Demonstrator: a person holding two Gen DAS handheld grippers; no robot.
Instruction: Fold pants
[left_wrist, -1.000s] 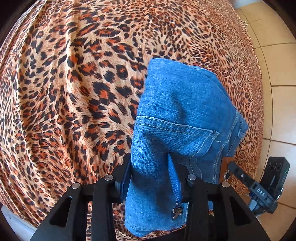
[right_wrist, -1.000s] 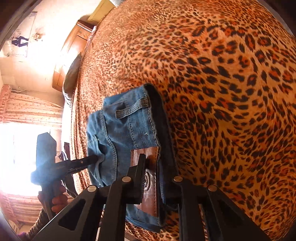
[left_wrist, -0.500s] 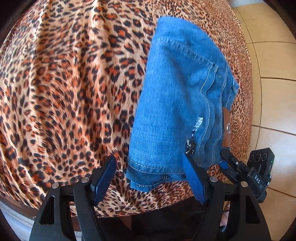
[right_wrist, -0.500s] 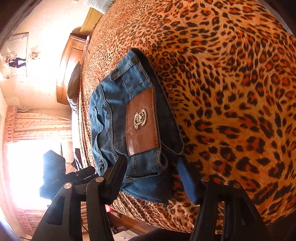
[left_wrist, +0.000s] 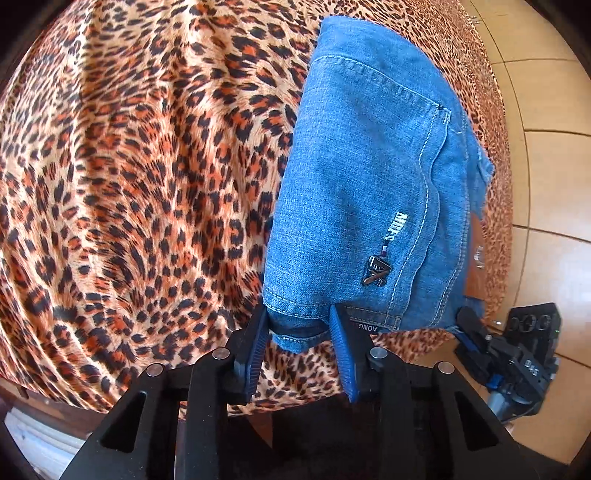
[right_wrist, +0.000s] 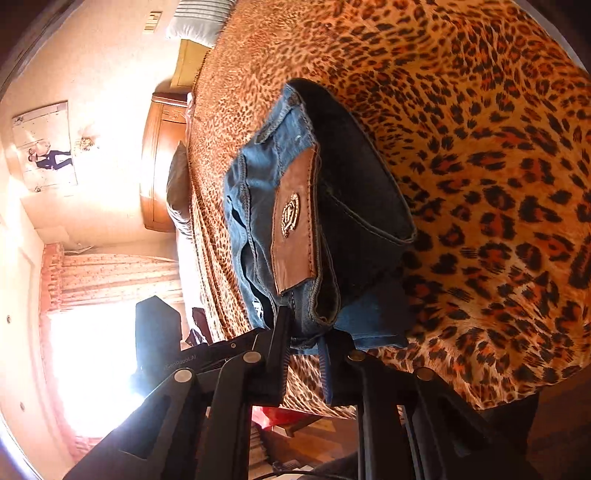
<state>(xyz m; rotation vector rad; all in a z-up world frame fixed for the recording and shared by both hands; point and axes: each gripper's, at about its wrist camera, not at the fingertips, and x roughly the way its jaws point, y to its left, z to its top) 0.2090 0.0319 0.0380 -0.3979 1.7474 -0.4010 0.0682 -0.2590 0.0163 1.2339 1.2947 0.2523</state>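
Pants (left_wrist: 362, 184) show pocket stitching leftward, leather patch (right_wrist: 293, 221) rightward.

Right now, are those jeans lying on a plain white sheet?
No, the folded jeans lie on a bedspread printed all over with orange and black leopard spots.

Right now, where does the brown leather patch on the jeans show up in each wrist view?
Left wrist view: the leather patch is a thin brown sliver on the jeans' right edge, above the other claw.
Right wrist view: the patch sits at centre, gold emblem facing the camera.
Shared landmark: the leopard-print bedspread under the jeans.
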